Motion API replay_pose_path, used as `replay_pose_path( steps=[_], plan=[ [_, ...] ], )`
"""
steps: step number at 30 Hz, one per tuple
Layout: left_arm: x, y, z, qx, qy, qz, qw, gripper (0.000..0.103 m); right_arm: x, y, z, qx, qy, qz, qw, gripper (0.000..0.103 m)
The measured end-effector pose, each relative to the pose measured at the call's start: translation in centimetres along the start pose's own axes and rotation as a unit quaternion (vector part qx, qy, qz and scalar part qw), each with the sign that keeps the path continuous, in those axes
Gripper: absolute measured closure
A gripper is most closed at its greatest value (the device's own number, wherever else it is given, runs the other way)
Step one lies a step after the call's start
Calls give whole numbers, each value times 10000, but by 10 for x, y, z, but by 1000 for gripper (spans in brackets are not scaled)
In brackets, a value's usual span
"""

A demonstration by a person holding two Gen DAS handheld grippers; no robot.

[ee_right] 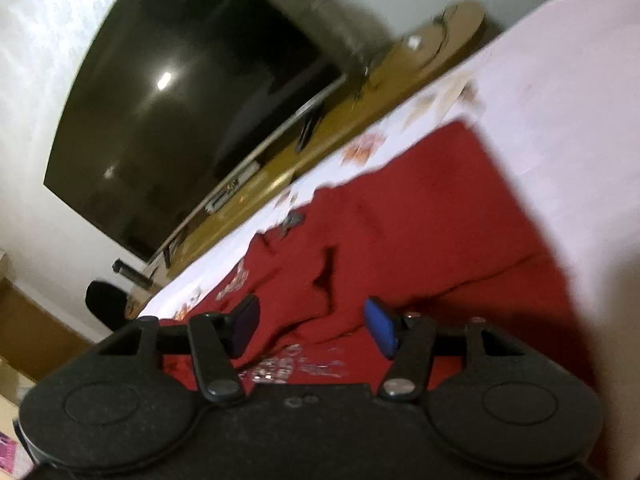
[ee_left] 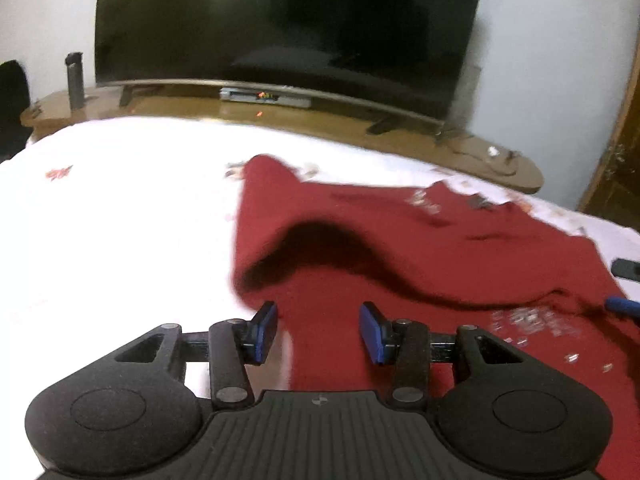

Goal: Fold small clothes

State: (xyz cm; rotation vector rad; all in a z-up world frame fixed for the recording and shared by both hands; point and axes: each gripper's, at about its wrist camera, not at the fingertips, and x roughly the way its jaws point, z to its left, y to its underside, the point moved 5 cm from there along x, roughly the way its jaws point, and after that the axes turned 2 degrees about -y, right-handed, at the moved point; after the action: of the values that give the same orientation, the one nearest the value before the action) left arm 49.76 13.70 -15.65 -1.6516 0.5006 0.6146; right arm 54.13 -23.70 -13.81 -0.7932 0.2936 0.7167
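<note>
Left wrist view: the left tool (ee_left: pixel 318 330) hangs low over the bed (ee_left: pixel 120 208), its two blue pads spread apart with nothing pinched between them. The red shirt (ee_left: pixel 400 240) lies on the white, flower-printed bed sheet, reaching from the middle of the picture out to 3 o'clock and down under the tool. Its near edge is lifted into a hump with a dark hollow beneath it, just past the pads at 12 o'clock from them. A patch of shiny silver print (ee_left: pixel 532 320) shows on the shirt at 4 o'clock. At the far 3 o'clock edge a bit of blue pad of the right tool (ee_left: pixel 622 305) pokes in, beside the shirt's hem. Beyond the bed stands a wooden tabletop (ee_left: pixel 280 110) with a big dark television (ee_left: pixel 280 24) on it and a dark bottle (ee_left: pixel 75 80) at 10 o'clock.

Right wrist view: the picture is tilted and blurred. The right tool (ee_right: pixel 312 330) also has its pads spread, gripping nothing. The red shirt (ee_right: pixel 420 220) fills the middle, rumpled into folds right in front of the pads, with the silver print (ee_right: pixel 288 364) just under the tool. White bed sheet (ee_right: pixel 560 60) runs toward 1 o'clock; the television (ee_right: pixel 180 100) leans at 10 o'clock above the wooden tabletop (ee_right: pixel 280 168).
</note>
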Motion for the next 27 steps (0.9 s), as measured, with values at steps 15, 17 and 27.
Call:
replay_pose_path(
  steps=[15, 17, 27],
  plan=[
    [29, 5, 15, -78, 218, 117, 9997, 59, 40, -9, 26, -504, 424, -37, 9978, 97],
    [29, 4, 14, -17, 198, 127, 9997, 59, 25, -17, 32, -805, 420, -215, 9956, 97],
    [32, -2, 11, 143, 201, 205, 9995, 79, -6, -42, 11, -1488, 940, -375, 9837, 97]
  ],
)
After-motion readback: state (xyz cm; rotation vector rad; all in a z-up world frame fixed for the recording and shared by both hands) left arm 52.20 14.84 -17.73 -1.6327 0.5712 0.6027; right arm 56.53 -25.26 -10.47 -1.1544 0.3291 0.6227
